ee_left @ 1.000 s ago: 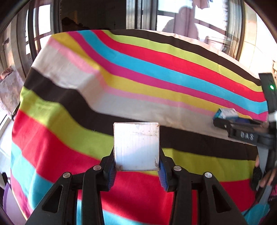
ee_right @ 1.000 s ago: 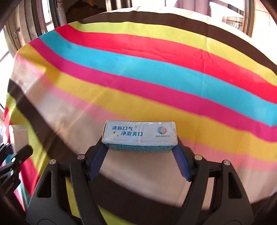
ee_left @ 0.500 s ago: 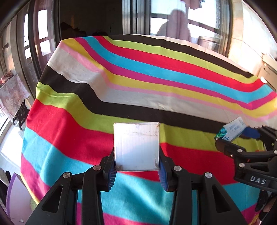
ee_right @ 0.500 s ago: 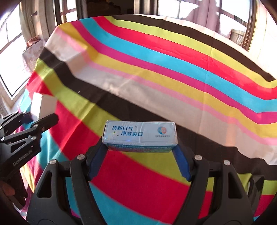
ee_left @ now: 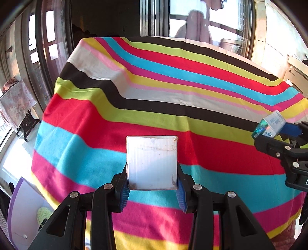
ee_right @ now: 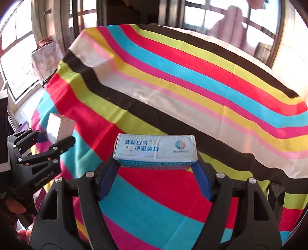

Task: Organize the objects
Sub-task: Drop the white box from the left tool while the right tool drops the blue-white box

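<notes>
My left gripper (ee_left: 152,189) is shut on a plain white box (ee_left: 152,162) and holds it above the striped tablecloth (ee_left: 173,92). My right gripper (ee_right: 156,169) is shut on a flat blue-and-white box with Chinese print (ee_right: 156,150), also held above the cloth (ee_right: 192,77). Each gripper shows in the other's view: the right one with its blue box (ee_left: 270,127) at the right edge, the left one with its white box (ee_right: 58,127) at the left edge.
The cloth-covered table (ee_left: 134,57) has windows and dark frames (ee_left: 154,17) behind it. A small covered stand (ee_left: 16,102) is at the far left. A purple-rimmed white surface (ee_left: 25,207) lies below the table's near left corner.
Both grippers have pulled back and up from the table with their boxes still held. More of the near cloth and the table's edges show now.
</notes>
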A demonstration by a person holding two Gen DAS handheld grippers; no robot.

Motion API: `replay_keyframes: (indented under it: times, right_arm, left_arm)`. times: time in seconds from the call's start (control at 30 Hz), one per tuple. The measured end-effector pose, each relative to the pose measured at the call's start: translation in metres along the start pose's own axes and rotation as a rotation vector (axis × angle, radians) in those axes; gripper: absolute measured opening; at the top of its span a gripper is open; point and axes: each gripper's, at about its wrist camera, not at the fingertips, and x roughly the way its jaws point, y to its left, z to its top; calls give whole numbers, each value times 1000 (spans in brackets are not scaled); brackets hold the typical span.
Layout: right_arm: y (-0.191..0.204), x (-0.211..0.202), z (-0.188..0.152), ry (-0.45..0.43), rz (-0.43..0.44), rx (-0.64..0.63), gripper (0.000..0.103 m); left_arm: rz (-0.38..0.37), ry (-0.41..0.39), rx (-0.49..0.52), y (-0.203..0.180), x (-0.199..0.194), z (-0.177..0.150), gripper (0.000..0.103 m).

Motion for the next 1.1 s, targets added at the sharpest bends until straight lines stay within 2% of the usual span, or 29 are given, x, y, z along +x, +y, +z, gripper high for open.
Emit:
replay_keyframes:
  times: [0.63,0.87,1.1]
  right_arm:
    - [68,-35,-2,-47,18,-162,76]
    - [101,-50,-4,-64,74,-234,76]
    - [161,-60,-9,-76,169,-384,76]
  left_arm:
    - [45,-50,-43,38,-47,-36,42]
    - [93,-58,-127,84,-77,-61,42]
    - [160,-51,-247,137,-100,-87,42]
